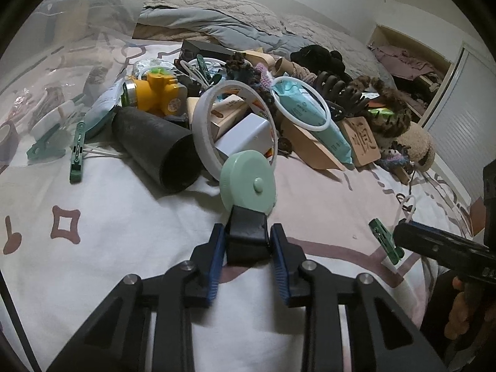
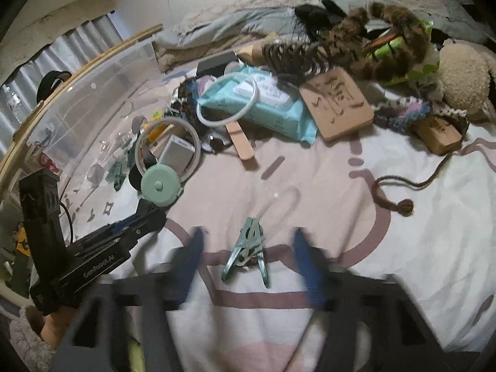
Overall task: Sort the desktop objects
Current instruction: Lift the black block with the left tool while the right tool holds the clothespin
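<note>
Nearest in the left wrist view, the left claw (image 1: pixel 247 241) is clamped on the black base of a mint green round case (image 1: pixel 248 181), which it holds upright just above the bed sheet (image 1: pixel 124 217). In the right wrist view, the right claw (image 2: pixel 248 257) stands wide, its blue pads either side of a green clothespin (image 2: pixel 248 252) lying on the sheet between them, not touched. Beyond the green case lies the clutter heap: a black tube (image 1: pixel 158 147) on its side at left, a white tape ring (image 1: pixel 214 124) leaning over a white box (image 1: pixel 245 138), and a yellow toy (image 1: pixel 155 93) behind them. Farther right rest a light blue wipes pack (image 2: pixel 263 102) with a white hoop (image 2: pixel 226 100) over it, a carved wooden block (image 2: pixel 338 102), and a leopard fur piece (image 2: pixel 381 37) at the far end
</note>
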Available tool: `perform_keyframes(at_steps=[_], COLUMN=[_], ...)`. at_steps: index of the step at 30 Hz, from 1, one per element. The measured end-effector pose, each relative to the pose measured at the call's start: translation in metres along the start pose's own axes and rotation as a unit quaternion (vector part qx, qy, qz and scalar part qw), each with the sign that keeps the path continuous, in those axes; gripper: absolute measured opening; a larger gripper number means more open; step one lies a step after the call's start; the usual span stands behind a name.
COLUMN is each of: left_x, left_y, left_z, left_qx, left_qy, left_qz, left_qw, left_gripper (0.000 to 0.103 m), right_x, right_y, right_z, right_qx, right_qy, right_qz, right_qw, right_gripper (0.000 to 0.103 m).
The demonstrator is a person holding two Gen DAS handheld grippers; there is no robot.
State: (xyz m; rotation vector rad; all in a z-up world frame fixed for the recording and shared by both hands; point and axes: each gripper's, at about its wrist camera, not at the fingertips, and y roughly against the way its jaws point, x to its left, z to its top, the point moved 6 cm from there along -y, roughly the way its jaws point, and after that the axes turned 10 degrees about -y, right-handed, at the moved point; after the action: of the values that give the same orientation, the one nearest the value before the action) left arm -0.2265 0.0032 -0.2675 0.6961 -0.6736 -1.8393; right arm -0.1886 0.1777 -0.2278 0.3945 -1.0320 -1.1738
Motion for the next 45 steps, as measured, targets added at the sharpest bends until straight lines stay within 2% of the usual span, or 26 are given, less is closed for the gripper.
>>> perform_keyframes(at_steps=[7,12,14,21,27,33,36,43,45], left_x=[-0.008,-0.012,-0.011,-0.011,-0.009,-0.011,-0.012,-0.008,-0.009], left_y=[0.013,0.022,0.025,0.024,0.025,0.026,0.023,0.017,0.016], left_z=[-0.007,-0.016,-0.019,-0.021,-0.022,-0.024,-0.022,-0.019,-0.019], left_qx=[0.006,0.011,0.013,0.015,0.013,0.011,0.009,0.009,0.009], left_qy=[-0.032,-0.051,-0.052,-0.043,-0.038,-0.038,-0.043,-0.034,-0.038], left_qz=[0.022,0.041,0.043,0.042,0.041,0.043,0.051,0.051,0.051], left_qw=[0.9992,0.9978,0.9976,0.9981,0.9983,0.9983,0.9978,0.9981,0.998], left_gripper=[0.03,0.03,0.03,0.03,0.03,0.04,0.041,0.041,0.036], right_x=[-0.001,0.0,0.003,0.01,0.005,0.005,0.005,0.008,0.007], right_y=[0.002,0.003,0.0,-0.014,-0.018,-0.018,-0.017,-0.016,-0.016], right_z=[-0.01,-0.014,-0.017,-0.025,-0.023,-0.024,-0.024,-0.024,-0.024], right_qx=[0.01,0.005,0.011,0.029,0.03,0.03,0.03,0.024,0.022], right_qy=[-0.003,0.009,0.02,0.055,0.044,0.047,0.045,0.039,0.03], right_qz=[-0.007,-0.034,-0.038,-0.063,-0.068,-0.07,-0.068,-0.054,-0.048], right_qw=[1.0,0.999,0.999,0.996,0.996,0.996,0.996,0.998,0.998], right_gripper=[0.065,0.064,0.048,0.046,0.032,0.031,0.031,0.031,0.031])
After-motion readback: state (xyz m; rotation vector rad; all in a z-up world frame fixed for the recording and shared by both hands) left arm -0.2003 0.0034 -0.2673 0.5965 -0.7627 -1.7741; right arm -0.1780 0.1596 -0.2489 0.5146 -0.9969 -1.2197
